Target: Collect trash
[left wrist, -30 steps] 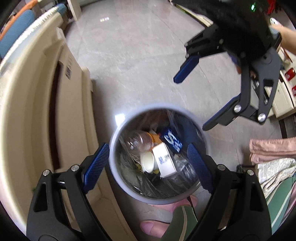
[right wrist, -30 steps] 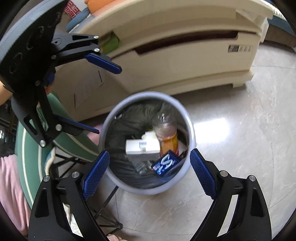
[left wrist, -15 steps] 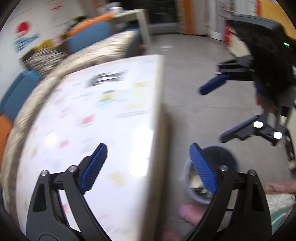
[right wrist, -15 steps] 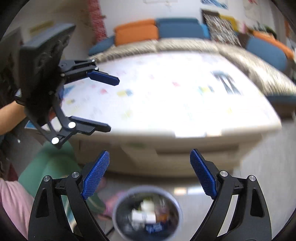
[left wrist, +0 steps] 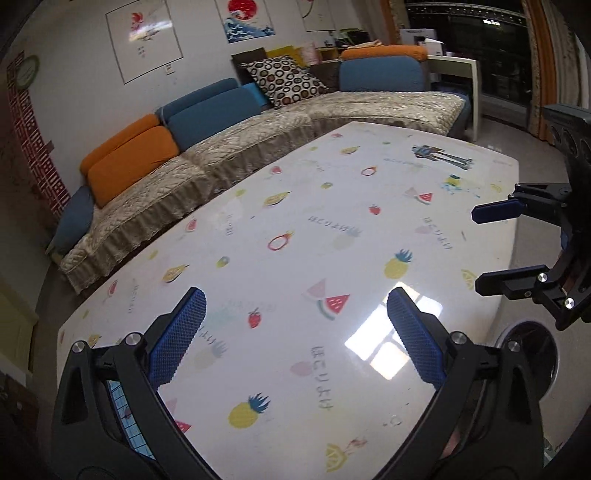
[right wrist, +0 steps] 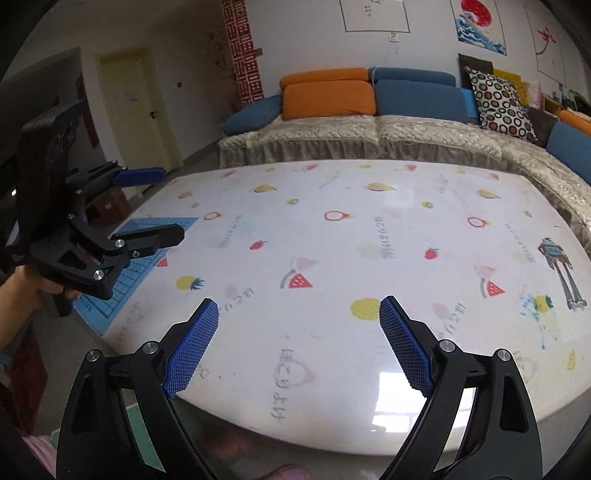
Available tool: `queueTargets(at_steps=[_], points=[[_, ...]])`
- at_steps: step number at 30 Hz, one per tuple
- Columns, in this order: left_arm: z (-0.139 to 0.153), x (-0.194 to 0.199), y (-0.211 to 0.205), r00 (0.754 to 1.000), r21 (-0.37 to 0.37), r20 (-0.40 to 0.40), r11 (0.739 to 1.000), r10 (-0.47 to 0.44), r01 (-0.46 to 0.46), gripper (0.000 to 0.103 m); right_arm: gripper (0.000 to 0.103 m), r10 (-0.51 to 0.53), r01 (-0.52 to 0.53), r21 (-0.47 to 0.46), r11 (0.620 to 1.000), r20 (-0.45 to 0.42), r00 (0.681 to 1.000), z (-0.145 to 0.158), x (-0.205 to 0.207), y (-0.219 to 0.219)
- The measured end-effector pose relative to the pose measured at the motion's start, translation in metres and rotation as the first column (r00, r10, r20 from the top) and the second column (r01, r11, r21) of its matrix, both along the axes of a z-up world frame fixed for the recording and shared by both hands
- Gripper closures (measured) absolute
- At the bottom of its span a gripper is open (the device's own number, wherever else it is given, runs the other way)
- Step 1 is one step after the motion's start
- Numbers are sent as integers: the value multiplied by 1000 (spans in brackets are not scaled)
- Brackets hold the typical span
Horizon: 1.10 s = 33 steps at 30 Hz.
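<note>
Both tongs are empty: left tongs point(left wrist: 295, 336) opening wide, right tongs point(right wrist: 299, 343) spread. Fruit-print surface point(left wrist: 332, 229) shows unreadable script; bin point(left wrist: 532, 354) at four o'clock.

A white table point(left wrist: 332, 229) printed with fruit fills the view straight ahead of both tools. Beyond its far edge runs a long sofa point(right wrist: 406, 129) with a beige quilted cover and blue and orange cushions. Posters point(left wrist: 247, 18) hang on the white wall behind. A pale door point(right wrist: 129, 110) stands far left.
</note>
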<state>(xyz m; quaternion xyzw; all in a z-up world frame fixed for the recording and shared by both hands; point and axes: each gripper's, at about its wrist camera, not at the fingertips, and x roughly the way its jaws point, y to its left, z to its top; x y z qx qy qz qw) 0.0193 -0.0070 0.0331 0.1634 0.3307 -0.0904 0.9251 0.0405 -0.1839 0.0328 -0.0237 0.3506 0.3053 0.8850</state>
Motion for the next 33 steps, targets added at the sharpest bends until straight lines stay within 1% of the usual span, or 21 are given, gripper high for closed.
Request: queueTargets(at_steps=[4,6,9,12,17,20,23,26,28,31,33], points=[[2,1,35,996,-48,13,995,89,-89,7,15,8,-8,8,1000,1,1000,1,6,30],[1,-3,49,992,-59,21,990,127,-125,7,15,10,-10,9,1000,-1,1000,2,7,42],[-4,-5,63,986,-64,32,985,165,-163,7,15,17,-17,13,1000,5,1000,3,8,58],[-5,-10,74,978,-91,60,977,199,-193,7,15,17,-17,7,1000,6,1000,3,9,71],[-8,-15,91,958,-143,82,955,274,-261,7,15,5,-5,12,1000,13,1000,0,10,86],[-9,-19,98,939,-155,108,939,326,-308,7,15,-18,18,12,1000,10,1000,-3,12,92],[-10,-22,107,923,-187,121,921,366,-341,7,15,-54,54,17,998,2,999,-7,15,96],[-12,-22,114,913,-205,127,911,388,-358,7,15,-89,90,-4,996,16,996,-11,14,102],[-14,-21,119,910,-211,124,907,396,-366,7,15,-110,110,5,994,19,994,-13,14,104],[-16,-19,124,906,-219,122,902,404,-373,7,15,-145,145,-5,989,30,989,-17,15,108],[-18,-17,126,909,-220,115,903,400,-370,7,15,-154,154,-14,988,36,987,-22,15,112]])
